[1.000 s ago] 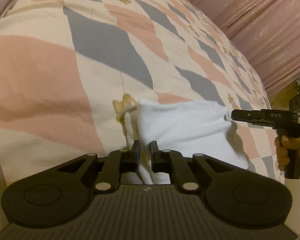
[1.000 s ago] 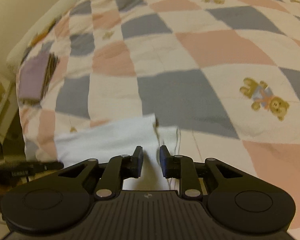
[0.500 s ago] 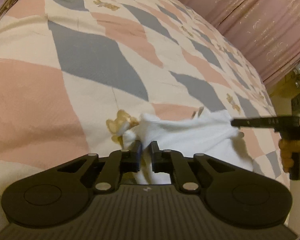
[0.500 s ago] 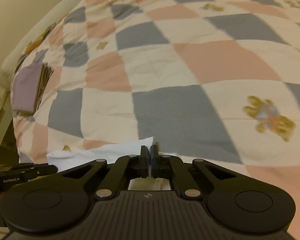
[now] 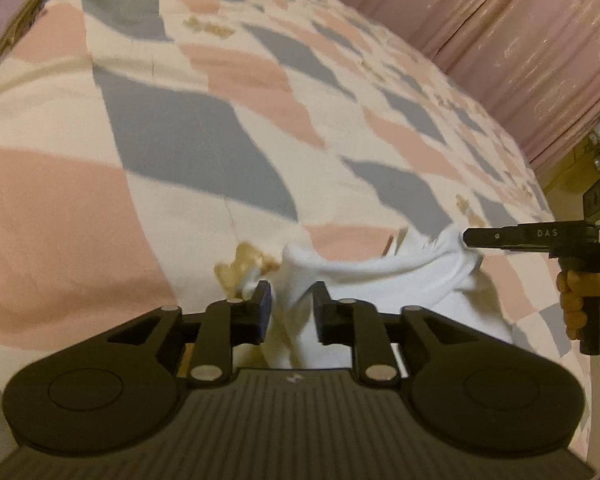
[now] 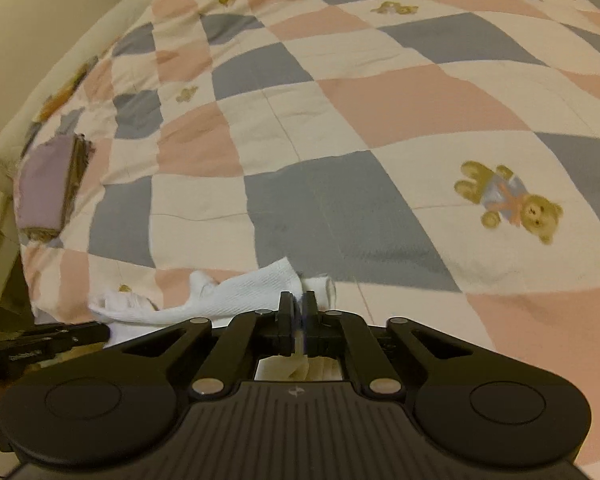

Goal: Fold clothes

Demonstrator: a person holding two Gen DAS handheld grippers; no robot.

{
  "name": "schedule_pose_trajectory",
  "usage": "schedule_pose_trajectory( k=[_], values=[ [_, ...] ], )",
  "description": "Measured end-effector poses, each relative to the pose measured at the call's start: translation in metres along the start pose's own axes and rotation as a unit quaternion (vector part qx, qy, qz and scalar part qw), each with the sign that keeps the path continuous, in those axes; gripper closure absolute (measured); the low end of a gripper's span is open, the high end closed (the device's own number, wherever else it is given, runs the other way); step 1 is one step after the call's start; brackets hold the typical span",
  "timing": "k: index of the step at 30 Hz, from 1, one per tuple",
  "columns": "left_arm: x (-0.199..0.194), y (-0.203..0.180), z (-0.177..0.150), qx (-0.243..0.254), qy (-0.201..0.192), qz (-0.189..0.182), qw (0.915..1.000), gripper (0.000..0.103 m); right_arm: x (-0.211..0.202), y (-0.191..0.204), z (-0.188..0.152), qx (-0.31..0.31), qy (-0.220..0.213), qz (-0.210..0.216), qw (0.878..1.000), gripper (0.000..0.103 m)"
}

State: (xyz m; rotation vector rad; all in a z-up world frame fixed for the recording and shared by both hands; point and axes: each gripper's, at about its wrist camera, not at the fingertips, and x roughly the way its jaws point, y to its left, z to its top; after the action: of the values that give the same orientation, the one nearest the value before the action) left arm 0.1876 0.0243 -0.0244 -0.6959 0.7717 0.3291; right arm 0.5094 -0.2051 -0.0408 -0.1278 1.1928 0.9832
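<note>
1. The white garment hangs bunched at the near edge of the quilt, low and centre-right in the left wrist frame; it sags between my two tools, I judge so that it can be spread out or brought edge to edge.
2. My right gripper is clamped on one edge of the cloth, low centre in its own frame, jaws pressed together with fabric between them.
3. My left gripper has its jaws parted; cloth lies in the gap, but the blur leaves me unsure whether it touches either pad.
4. A folded lilac stack sits well apart, at the left edge of the right wrist frame.
</note>
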Motion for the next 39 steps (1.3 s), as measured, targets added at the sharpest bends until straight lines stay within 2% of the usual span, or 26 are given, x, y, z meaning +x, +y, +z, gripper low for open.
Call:
schedule_pose_trajectory(
  k=[3, 5, 7, 9, 10, 11, 12, 17, 20, 22, 23, 24, 26, 29, 31, 32, 34, 36, 38, 39],
  values=[
    [0.006, 0.002, 0.006, 0.008, 0.000, -0.005, 1.0000, 0.077, -0.004, 0.002, 0.006, -0.006, -0.013, 0.004, 1.000, 0.080],
    [0.012, 0.004, 0.009, 0.012, 0.005, -0.008, 0.9999, 0.079, -0.004, 0.004, 0.009, -0.017, -0.019, 0.008, 1.000, 0.063],
    [0.015, 0.004, 0.010, 0.016, 0.008, -0.008, 0.9998, 0.093, -0.001, 0.007, 0.011, -0.033, -0.019, 0.011, 0.999, 0.058],
    [0.009, 0.003, 0.009, 0.012, 0.008, -0.006, 0.9999, 0.097, 0.006, 0.008, 0.013, -0.042, -0.011, 0.014, 0.999, 0.058],
    [0.005, 0.001, 0.008, 0.008, 0.008, -0.005, 0.9999, 0.097, 0.009, 0.009, 0.013, -0.048, -0.006, 0.010, 0.999, 0.065],
    [0.000, 0.000, 0.005, 0.004, 0.006, -0.001, 1.0000, 0.098, 0.012, 0.010, 0.013, -0.055, -0.001, 0.006, 0.998, 0.087],
    [-0.005, -0.001, 0.003, -0.001, 0.005, 0.003, 1.0000, 0.098, 0.015, 0.011, 0.012, -0.062, 0.003, 0.002, 0.998, 0.098],
    [0.007, 0.010, -0.004, -0.036, 0.023, 0.027, 0.9987, 0.097, 0.010, 0.012, 0.008, -0.057, 0.005, -0.008, 0.998, 0.100],
    [0.015, 0.016, -0.002, -0.050, 0.030, 0.024, 0.9980, 0.095, 0.016, 0.006, 0.008, -0.045, 0.013, -0.013, 0.999, 0.100],
    [0.014, 0.018, 0.000, -0.053, 0.030, 0.023, 0.9979, 0.090, 0.018, 0.005, 0.009, -0.044, 0.014, -0.010, 0.999, 0.100],
    [0.010, 0.017, -0.001, -0.050, 0.027, 0.026, 0.9980, 0.082, 0.017, 0.007, 0.009, -0.047, 0.010, -0.007, 0.999, 0.098],
    [0.004, 0.015, -0.002, -0.045, 0.021, 0.033, 0.9982, 0.078, 0.015, 0.009, 0.009, -0.050, 0.006, -0.004, 0.999, 0.096],
    [-0.007, 0.011, -0.006, -0.029, 0.013, 0.044, 0.9986, 0.078, 0.009, 0.011, 0.010, -0.054, 0.000, -0.001, 0.999, 0.088],
    [-0.029, -0.008, -0.018, 0.050, 0.005, 0.073, 0.9961, 0.078, -0.001, 0.014, 0.007, -0.061, -0.002, 0.001, 0.998, 0.087],
    [-0.042, -0.030, -0.033, 0.134, 0.004, 0.083, 0.9875, 0.077, -0.010, 0.017, 0.003, -0.068, -0.001, -0.002, 0.998, 0.084],
    [-0.047, -0.044, -0.044, 0.186, 0.005, 0.080, 0.9794, 0.075, -0.015, 0.020, -0.002, -0.079, 0.000, -0.004, 0.997, 0.082],
    [-0.055, -0.072, -0.069, 0.286, 0.010, 0.066, 0.9559, 0.071, -0.026, 0.027, -0.013, -0.110, 0.004, -0.009, 0.994, 0.078],
    [-0.056, -0.098, -0.096, 0.362, 0.016, 0.042, 0.9310, 0.066, -0.035, 0.042, -0.031, -0.174, 0.011, -0.023, 0.984, 0.072],
    [-0.046, -0.118, -0.124, 0.433, 0.024, 0.037, 0.9001, 0.061, -0.042, 0.056, -0.053, -0.248, 0.022, -0.037, 0.968, 0.065],
    [-0.040, -0.123, -0.134, 0.457, 0.028, 0.041, 0.8882, 0.061, -0.045, 0.063, -0.066, -0.289, 0.028, -0.045, 0.956, 0.065]
  ],
)
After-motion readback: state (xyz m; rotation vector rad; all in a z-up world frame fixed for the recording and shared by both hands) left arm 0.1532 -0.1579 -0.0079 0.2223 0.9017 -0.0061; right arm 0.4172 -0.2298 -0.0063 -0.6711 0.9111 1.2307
